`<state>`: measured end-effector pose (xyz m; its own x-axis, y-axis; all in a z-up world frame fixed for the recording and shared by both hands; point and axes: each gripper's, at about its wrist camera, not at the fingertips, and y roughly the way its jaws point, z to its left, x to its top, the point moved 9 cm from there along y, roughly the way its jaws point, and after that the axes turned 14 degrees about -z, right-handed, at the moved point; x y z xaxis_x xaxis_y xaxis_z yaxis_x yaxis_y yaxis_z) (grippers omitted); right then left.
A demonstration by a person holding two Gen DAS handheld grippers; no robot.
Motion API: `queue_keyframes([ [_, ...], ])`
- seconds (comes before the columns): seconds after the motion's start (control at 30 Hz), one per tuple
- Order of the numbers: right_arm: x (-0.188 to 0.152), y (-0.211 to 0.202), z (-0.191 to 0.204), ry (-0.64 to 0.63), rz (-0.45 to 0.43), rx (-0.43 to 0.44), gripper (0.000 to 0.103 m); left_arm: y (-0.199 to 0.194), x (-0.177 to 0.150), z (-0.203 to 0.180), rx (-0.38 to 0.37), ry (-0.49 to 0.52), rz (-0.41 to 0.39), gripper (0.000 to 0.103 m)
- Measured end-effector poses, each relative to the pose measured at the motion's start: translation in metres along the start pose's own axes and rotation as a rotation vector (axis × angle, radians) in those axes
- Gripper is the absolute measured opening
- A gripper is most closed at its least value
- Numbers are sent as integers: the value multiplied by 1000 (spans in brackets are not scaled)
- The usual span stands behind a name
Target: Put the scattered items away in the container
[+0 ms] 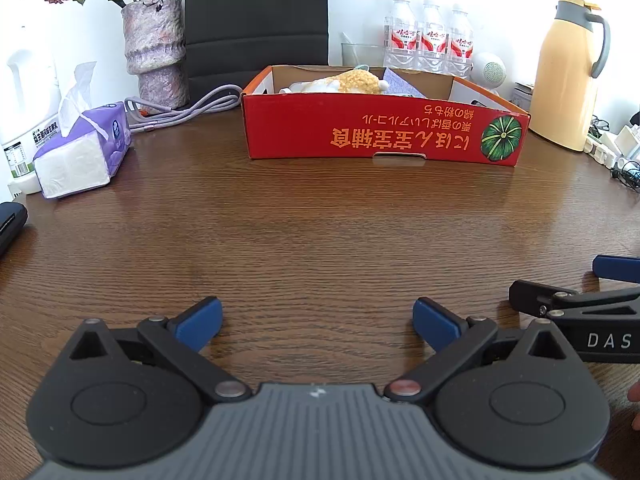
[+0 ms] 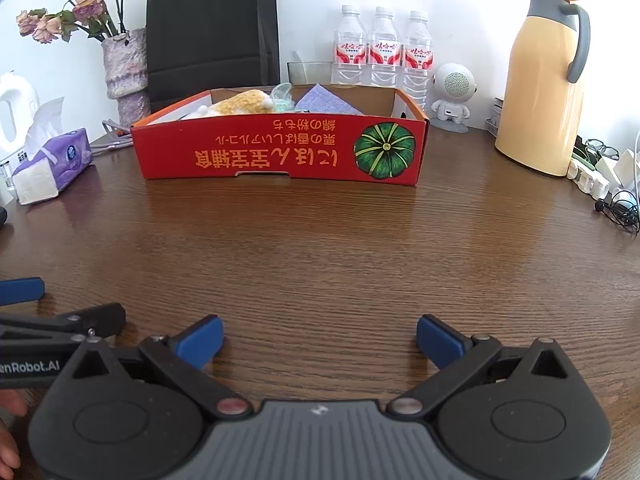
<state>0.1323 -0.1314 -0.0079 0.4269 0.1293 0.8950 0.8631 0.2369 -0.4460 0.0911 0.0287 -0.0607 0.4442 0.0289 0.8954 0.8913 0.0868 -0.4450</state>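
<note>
A red cardboard box [image 1: 384,136] with a green pumpkin print stands at the back of the brown table; it also shows in the right wrist view [image 2: 280,152]. Inside lie a yellow and white plush toy [image 1: 352,80] [image 2: 244,104], a purple cloth [image 1: 400,80] [image 2: 324,98] and a pale green item [image 2: 282,94]. My left gripper [image 1: 318,322] is open and empty, low over the table in front of the box. My right gripper [image 2: 320,340] is open and empty beside it; part of it shows at the right edge of the left wrist view [image 1: 576,300].
A purple tissue pack [image 1: 84,148] [image 2: 52,164] and a vase with dried roses [image 1: 156,52] stand at the left. A black bag [image 2: 212,28], three water bottles [image 2: 380,48], a white speaker figure [image 2: 452,96], a yellow thermos jug [image 1: 568,72] [image 2: 544,84] and a tangle of cables [image 2: 612,196] line the back and right.
</note>
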Motion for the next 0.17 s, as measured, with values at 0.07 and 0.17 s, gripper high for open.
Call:
queue_keyframes([
  [0.07, 0, 0, 0, 0, 0, 0, 103, 0, 0, 0, 0, 0, 0, 103],
  [0.17, 0, 0, 0, 0, 0, 0, 103, 0, 0, 0, 0, 0, 0, 103],
])
